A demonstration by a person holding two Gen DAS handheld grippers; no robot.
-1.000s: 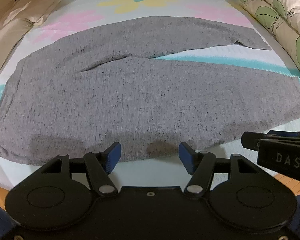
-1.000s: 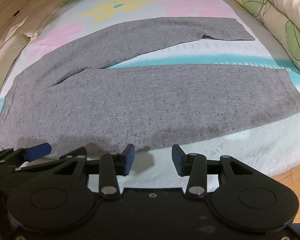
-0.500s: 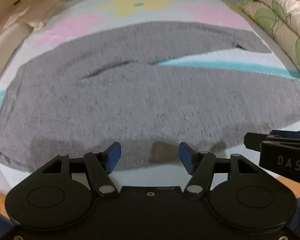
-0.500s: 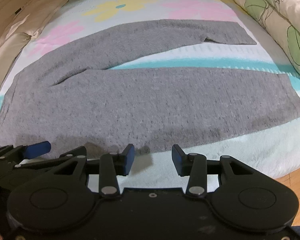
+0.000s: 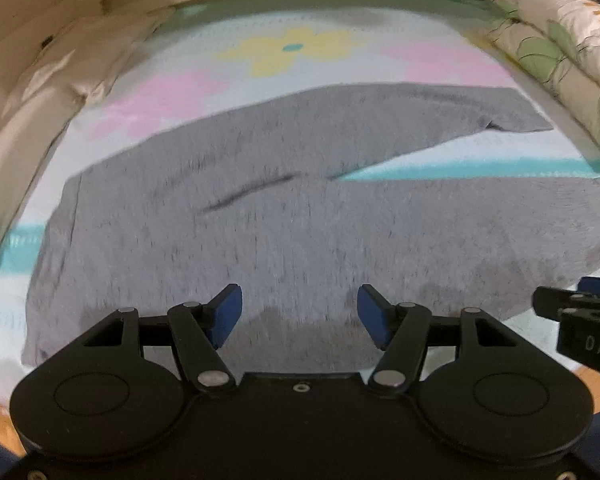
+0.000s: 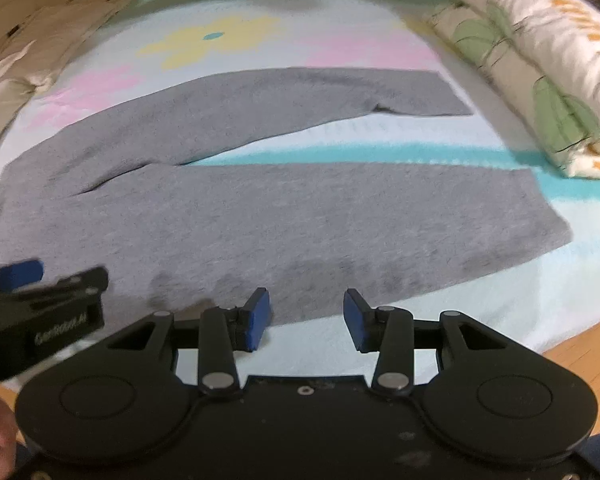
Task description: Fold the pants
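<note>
Grey pants (image 5: 284,224) lie flat on the bed, waistband at the left, both legs running to the right and spread apart; the right wrist view shows the same pants (image 6: 260,208). My left gripper (image 5: 300,316) hovers open above the near edge of the pants with nothing between its blue pads. My right gripper (image 6: 306,318) is open too, over the near edge of the near leg. The right gripper's tip (image 5: 580,308) shows at the right edge of the left wrist view, and the left gripper's body (image 6: 40,308) shows at the left of the right wrist view.
The bed carries a pale sheet (image 5: 292,52) with yellow and pink flowers and a teal stripe. A rolled floral quilt (image 6: 540,64) lies along the right side, cream pillows (image 5: 28,112) along the left. Wooden floor (image 6: 580,352) shows past the bed's near edge.
The left gripper has lifted and tipped up, so more of the bed's far end and headboard shows. The right gripper has tilted slightly. Both stay open, and the pants lie unmoved.
</note>
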